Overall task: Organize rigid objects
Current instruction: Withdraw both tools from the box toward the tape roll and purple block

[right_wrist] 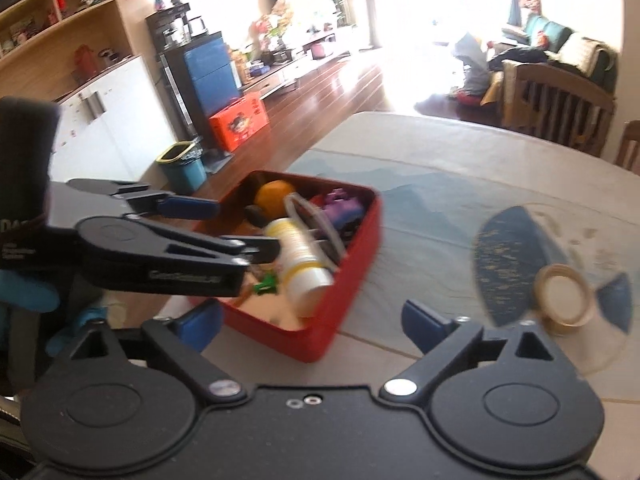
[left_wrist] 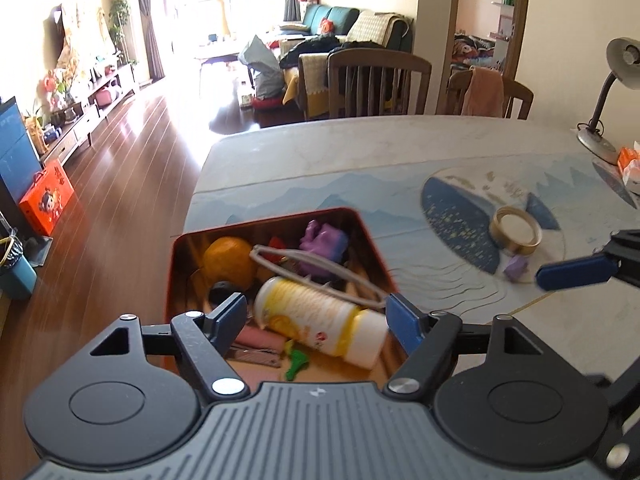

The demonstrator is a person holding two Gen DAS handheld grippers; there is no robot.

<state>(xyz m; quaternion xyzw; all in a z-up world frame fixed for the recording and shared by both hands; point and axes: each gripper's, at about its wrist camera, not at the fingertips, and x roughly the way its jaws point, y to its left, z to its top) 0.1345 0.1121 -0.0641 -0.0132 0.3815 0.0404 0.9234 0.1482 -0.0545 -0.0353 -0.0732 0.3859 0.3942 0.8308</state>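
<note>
Left wrist view: left gripper [left_wrist: 316, 318] spread wide, empty, poised over red tin [left_wrist: 176, 264]; right gripper [right_wrist: 312, 326] wide, empty, nearing tape roll [right_wrist: 564, 300] for collection.

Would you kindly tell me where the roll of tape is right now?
The tape roll lies on the table, right of the red tin, beside a small purple piece; it shows in both wrist views.

Red tin [left_wrist: 181, 258] holds bottle [left_wrist: 320, 316] lying sideways; tape roll [left_wrist: 516, 232] on table.
</note>
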